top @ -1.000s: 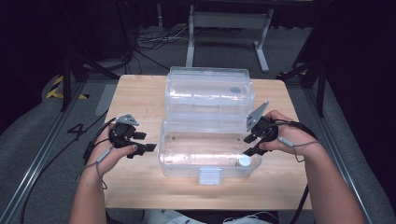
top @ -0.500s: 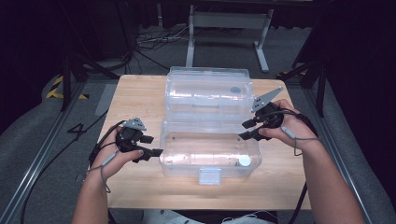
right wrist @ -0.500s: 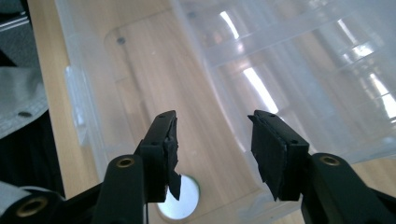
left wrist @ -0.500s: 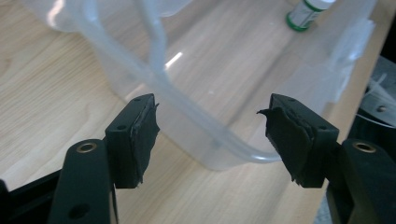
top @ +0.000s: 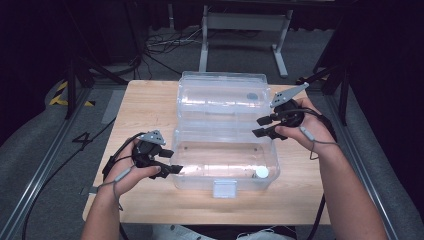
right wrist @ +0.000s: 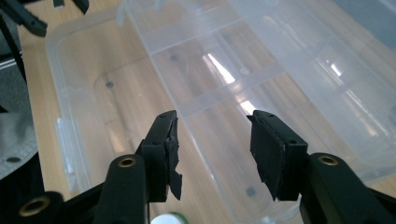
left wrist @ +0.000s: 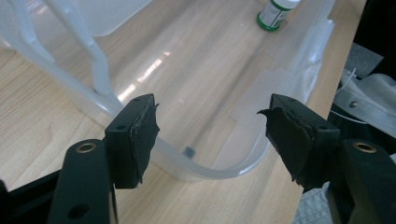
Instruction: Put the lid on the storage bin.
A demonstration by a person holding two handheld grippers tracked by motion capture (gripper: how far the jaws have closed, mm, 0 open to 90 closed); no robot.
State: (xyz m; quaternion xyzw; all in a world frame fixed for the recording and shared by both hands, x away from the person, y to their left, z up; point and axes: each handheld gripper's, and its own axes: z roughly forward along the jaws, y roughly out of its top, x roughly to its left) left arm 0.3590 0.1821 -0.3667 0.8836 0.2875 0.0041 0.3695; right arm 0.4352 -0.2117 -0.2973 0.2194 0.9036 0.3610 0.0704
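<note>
Clear plastic box (top: 225, 150) sits open mid-frame on the table (top: 145, 100) in the high view, lid (top: 222, 97) folded back toward the top of the frame, latch tab (top: 224, 188) on the near wall. A small white-capped bottle (top: 261, 172) stands inside the tray at its lower right corner; in the left gripper view it shows at upper right (left wrist: 275, 11).

Step in hand, by my read: both tools sit at the box's two ends, likely between placing the bottle and shutting the lid.

Left tool (top: 172, 162) is at the box's lower left corner, jaws wide, nothing between the pads; in its own view (left wrist: 210, 128) the rounded box corner lies just beyond the jaws, not pinched. Right tool (top: 262, 126) hovers at the right edge near the hinge line, above the tray; its jaws have just been closing a little but stand wide with nothing in them (right wrist: 212, 149).

Next move probably calls for the right tool to reach up-frame for the lid's far edge and swing it over, with the left steadying the tray corner. The clear plastic is slick and thin, so a pinch on the rim could slip.

Surface: pale wood table, bare apart from the box. Room: grey carpet floor (top: 45, 145), cables (top: 160, 47) at upper left, a metal stand (top: 240, 22) at top, yellow-black tape (top: 62, 95) at far left, dark surroundings.
</note>
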